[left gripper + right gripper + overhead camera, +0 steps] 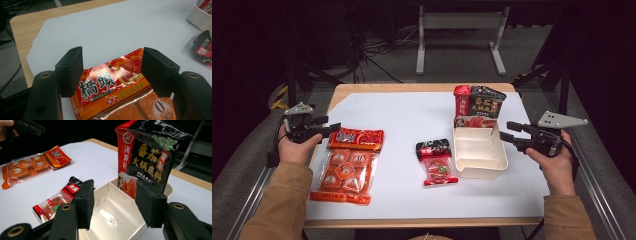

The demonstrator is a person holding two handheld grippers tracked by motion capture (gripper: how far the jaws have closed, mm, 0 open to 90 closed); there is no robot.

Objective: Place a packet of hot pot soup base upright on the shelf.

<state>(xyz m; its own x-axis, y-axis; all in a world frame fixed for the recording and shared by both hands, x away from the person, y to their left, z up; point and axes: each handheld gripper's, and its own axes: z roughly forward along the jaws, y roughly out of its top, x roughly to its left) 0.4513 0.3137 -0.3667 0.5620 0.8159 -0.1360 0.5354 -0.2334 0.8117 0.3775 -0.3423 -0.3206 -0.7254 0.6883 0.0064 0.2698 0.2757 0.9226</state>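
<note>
A large orange-red snack bag (347, 165) lies flat at the table's left. My left gripper (329, 127) hovers at the bag's top edge. In the left gripper view its jaws (112, 65) stand open astride the bag's printed header (110, 85), with the pads clear of it. A white divided bin (482, 172) sits at the right. A black-and-red sauce bag (479, 105) stands upright in its far compartment. My right gripper (507, 131) is beside the bin's right wall, open and empty (113, 200), looking over the bin's near compartment (110, 220) toward the sauce bag (147, 157).
A small red-and-black packet (435, 160) lies just left of the bin, also in the right gripper view (60, 197). A white sheet (412, 115) covers the wooden tabletop. Beyond the far edge are a metal stand (459, 30) and floor cables.
</note>
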